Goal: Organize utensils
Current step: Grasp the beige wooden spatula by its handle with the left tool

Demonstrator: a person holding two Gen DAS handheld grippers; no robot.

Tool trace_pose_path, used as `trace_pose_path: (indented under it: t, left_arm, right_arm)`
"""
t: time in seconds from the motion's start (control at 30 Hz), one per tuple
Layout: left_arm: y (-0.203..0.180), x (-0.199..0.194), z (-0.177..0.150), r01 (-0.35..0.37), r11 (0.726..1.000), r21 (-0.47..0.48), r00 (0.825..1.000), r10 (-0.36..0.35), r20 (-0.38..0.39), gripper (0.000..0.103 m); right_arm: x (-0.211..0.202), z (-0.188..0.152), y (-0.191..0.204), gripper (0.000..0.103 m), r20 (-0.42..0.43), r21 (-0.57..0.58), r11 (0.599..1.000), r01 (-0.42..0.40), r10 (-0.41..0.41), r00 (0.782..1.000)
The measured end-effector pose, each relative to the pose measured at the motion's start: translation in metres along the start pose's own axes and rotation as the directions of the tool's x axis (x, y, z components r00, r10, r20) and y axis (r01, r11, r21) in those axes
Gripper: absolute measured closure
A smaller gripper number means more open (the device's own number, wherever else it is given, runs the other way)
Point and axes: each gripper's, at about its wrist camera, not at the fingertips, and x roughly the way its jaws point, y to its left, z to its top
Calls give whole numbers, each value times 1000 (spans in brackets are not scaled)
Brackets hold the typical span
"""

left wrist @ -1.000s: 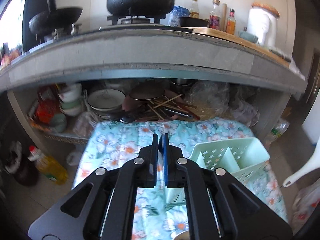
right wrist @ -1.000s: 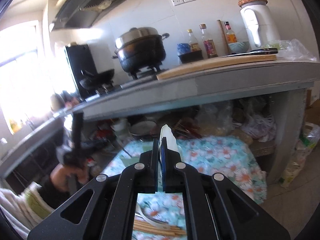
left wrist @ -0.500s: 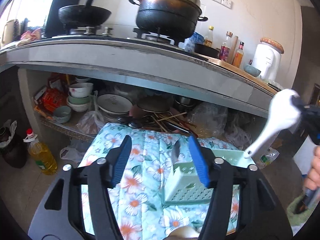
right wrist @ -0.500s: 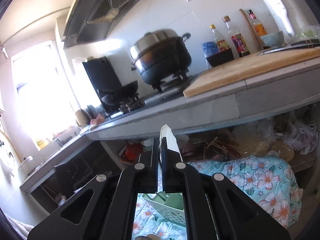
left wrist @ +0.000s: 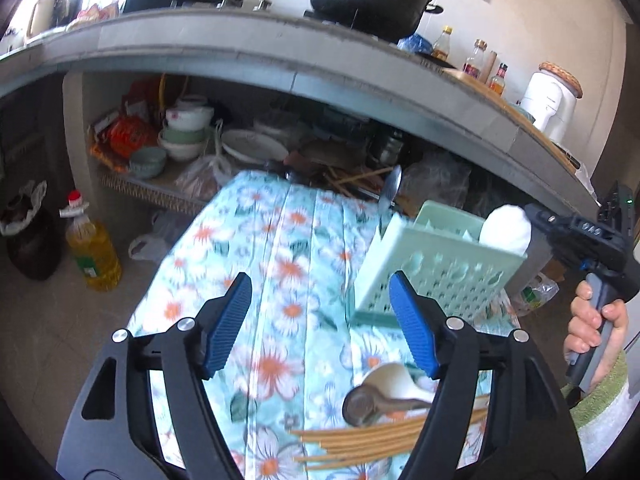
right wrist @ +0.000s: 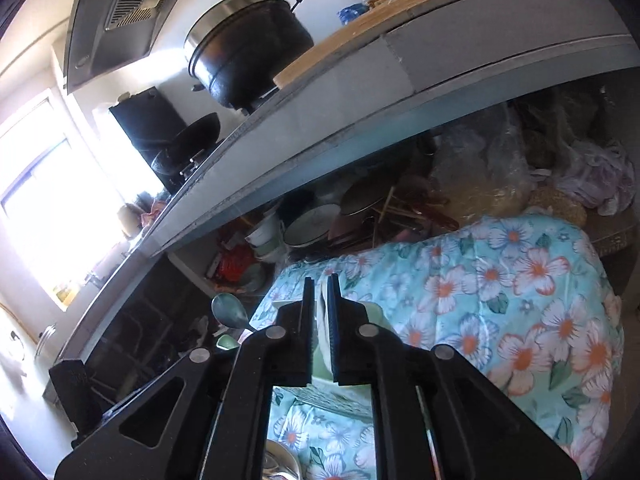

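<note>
— One white ceramic spoon (left wrist: 505, 227) sits bowl-up in the right-hand compartment of the mint green utensil basket (left wrist: 432, 264); where is the right gripper (right wrist: 320, 300) relative to it?
— Right on it: the two black fingers are nearly together with the spoon's pale handle (right wrist: 321, 320) pinched between them, over the basket.
— And the metal spoon (left wrist: 391, 192)?
— Standing upright at the basket's far left corner, bowl on top.
— What about the left gripper (left wrist: 320, 320)?
— Spread wide, blue pads (left wrist: 226, 322) well apart, nothing between them. It hovers above the floral tablecloth (left wrist: 280, 240), with the basket just beyond its right finger.
— Anything else on the cloth?
— Near the camera lie a second white spoon (left wrist: 394, 376), a dark metal ladle (left wrist: 372, 404) touching it, and a bundle of wooden chopsticks (left wrist: 380, 444) just below, partly behind the left gripper's right finger
</note>
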Motion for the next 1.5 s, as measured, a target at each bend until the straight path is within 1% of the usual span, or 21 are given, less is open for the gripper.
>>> trace_pose_path:
  t: [0.07, 0.2, 0.37, 0.53, 0.6, 0.67, 0.73, 0.77, 0.83, 0.9, 0.97, 1.0, 1.03, 1.07, 1.1, 1.17, 1.23, 1.3, 1.37, 1.43, 1.5]
  left_arm:
    - [3, 5, -8, 5, 1000, -17, 1000, -6, -29, 35]
    - [5, 10, -16, -2, 1000, -22, 998, 1, -55, 35]
    - [6, 0, -21, 2, 1000, -17, 999, -3, -37, 35]
    - [6, -7, -26, 18, 1000, -11, 999, -18, -32, 35]
    - [4, -6, -28, 47, 999, -15, 998, -48, -43, 35]
    - [3, 2, -28, 104, 994, -25, 991, -105, -86, 36]
    - [2, 20, -25, 191, 981, -31, 970, -193, -149, 36]
    - [0, 32, -24, 217, 975, -42, 955, -221, -195, 36]
    - [-3, 51, -26, 258, 965, -56, 929, -264, -259, 42]
    - [-6, 67, -28, 266, 962, -54, 916, -270, -298, 42]
    - [-13, 83, -33, 290, 957, -7, 894, -274, -356, 42]
    - [-16, 90, -36, 285, 958, 20, 892, -257, -373, 43]
    - [-18, 98, -40, 298, 954, 32, 876, -260, -405, 44]
    - [-19, 105, -43, 311, 950, 25, 860, -270, -434, 48]
    - [-19, 109, -46, 309, 951, 13, 855, -272, -442, 57]
    - [-19, 118, -51, 317, 948, 4, 841, -279, -464, 63]
    - [-19, 127, -55, 327, 945, -24, 823, -298, -484, 75]
    - [-17, 135, -58, 345, 936, -68, 798, -331, -503, 77]
    - [-19, 138, -60, 351, 934, -64, 788, -331, -519, 78]
    - [-23, 138, -60, 359, 931, -70, 773, -339, -536, 87]
    - [-26, 137, -60, 353, 933, -68, 778, -333, -534, 89]
  right_arm:
    - [-12, -2, -1, 79, 32, 9, 1000, 23, -24, 999]
    - [-36, -3, -7, 76, 88, 41, 998, 53, -56, 995]
    - [-71, -21, -8, 72, 131, 59, 994, 88, -95, 987]
    - [-83, -53, 6, 65, 67, 30, 994, 101, -102, 992]
    - [-79, -73, 15, 63, -3, 1, 995, 96, -96, 995]
    - [-74, -92, 23, 62, -78, -28, 996, 80, -81, 994]
    - [-67, -109, 28, 62, -140, -46, 996, 72, -78, 987]
    - [-62, -119, 30, 62, -181, -37, 998, 59, -65, 981]
    - [-59, -129, 31, 62, -201, 1, 999, 42, -41, 979]
    - [-58, -137, 31, 62, -212, 30, 1000, 8, -2, 977]
    - [-55, -142, 32, 62, -226, 30, 999, 17, -10, 974]
    - [-55, -144, 33, 62, -231, 22, 1000, 18, -12, 973]
    - [-55, -146, 34, 62, -233, 12, 1000, 22, -19, 972]
    - [-56, -147, 36, 62, -233, 8, 1000, 23, -21, 972]
    - [-57, -148, 36, 62, -233, 7, 1000, 23, -21, 972]
    - [-57, -151, 34, 62, -235, 14, 1000, 27, -23, 972]
    - [-58, -153, 30, 62, -241, 27, 999, 29, -21, 970]
    - [-56, -155, 23, 62, -251, 70, 997, 15, 3, 968]
    - [-53, -157, 20, 62, -269, 83, 996, 21, 2, 963]
    - [-52, -157, 22, 62, -269, 81, 997, 18, 4, 963]
    - [-53, -158, 24, 62, -261, 81, 997, 6, 16, 965]
